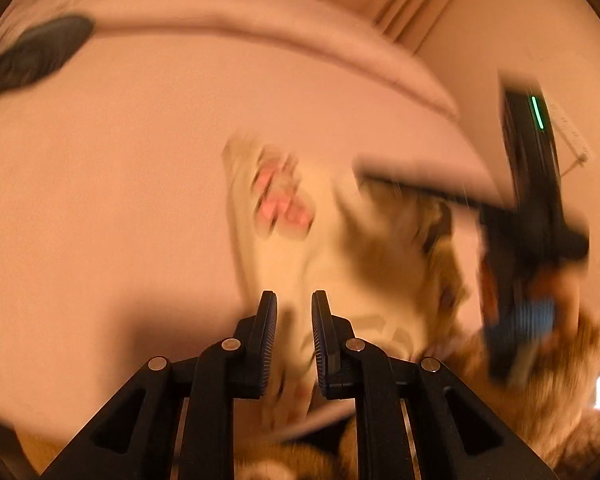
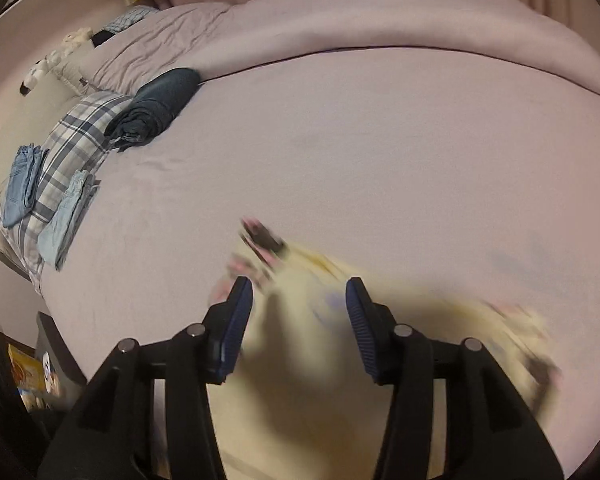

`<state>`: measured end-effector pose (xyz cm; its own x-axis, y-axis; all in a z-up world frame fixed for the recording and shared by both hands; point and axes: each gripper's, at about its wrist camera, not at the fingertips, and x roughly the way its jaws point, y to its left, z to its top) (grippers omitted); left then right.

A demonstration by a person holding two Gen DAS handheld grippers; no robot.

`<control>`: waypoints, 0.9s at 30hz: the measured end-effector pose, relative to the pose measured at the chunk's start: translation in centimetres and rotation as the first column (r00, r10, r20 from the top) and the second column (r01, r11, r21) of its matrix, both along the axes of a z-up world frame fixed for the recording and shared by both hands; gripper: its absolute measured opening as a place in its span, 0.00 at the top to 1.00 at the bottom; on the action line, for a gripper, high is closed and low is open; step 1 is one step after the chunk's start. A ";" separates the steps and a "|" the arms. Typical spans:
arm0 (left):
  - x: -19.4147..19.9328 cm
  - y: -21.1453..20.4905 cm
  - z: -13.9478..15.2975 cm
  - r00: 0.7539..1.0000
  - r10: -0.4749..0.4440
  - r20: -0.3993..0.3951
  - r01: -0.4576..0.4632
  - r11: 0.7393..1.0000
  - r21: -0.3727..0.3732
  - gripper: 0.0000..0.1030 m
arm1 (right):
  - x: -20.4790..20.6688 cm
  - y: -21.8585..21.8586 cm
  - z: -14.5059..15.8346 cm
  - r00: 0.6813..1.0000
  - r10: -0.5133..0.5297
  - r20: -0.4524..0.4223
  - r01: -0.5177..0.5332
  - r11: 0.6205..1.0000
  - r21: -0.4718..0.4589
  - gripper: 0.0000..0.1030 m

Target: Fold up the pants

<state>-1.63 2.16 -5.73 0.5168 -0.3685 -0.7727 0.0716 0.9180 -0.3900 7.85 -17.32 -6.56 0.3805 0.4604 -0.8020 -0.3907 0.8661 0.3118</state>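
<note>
One cream pants (image 2: 300, 320) at 6 o'clock. Two folded blue jeans (image 2: 22, 184), (image 2: 66, 216) at 9 o'clock. One plaid pillow (image 2: 80, 128). One dark rolled garment (image 2: 156, 108) at 10 o'clock. Two grippers (image 1: 294, 308), (image 2: 300, 304).

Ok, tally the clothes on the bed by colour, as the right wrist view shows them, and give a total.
Cream: 1, the pants between the right gripper's fingers.
Dark navy: 1, the rolled garment by the plaid pillow.
Mid-blue denim: 1, the folded pair on the pillow's left.
Pale blue: 1, the folded pair on its near edge.
Total: 4
</note>
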 end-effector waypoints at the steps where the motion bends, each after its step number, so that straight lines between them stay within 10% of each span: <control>1: 1.5 -0.4 0.0 1.000 -0.001 0.004 0.001 1.000 -0.008 0.87 | -0.3 -1.2 -0.2 1.000 -0.017 -0.005 0.017 1.000 -0.018 0.52; 10: 10.0 -3.5 -5.9 0.993 0.033 -0.117 -0.024 0.997 0.072 0.87 | -5.8 -6.7 -4.9 0.994 -0.086 -0.066 0.082 0.994 -0.068 0.54; 27: 5.1 -2.0 -5.1 0.993 0.068 -0.093 -0.065 0.997 0.031 0.87 | -7.0 -5.3 -4.9 0.993 -0.122 -0.004 0.120 0.983 -0.140 0.54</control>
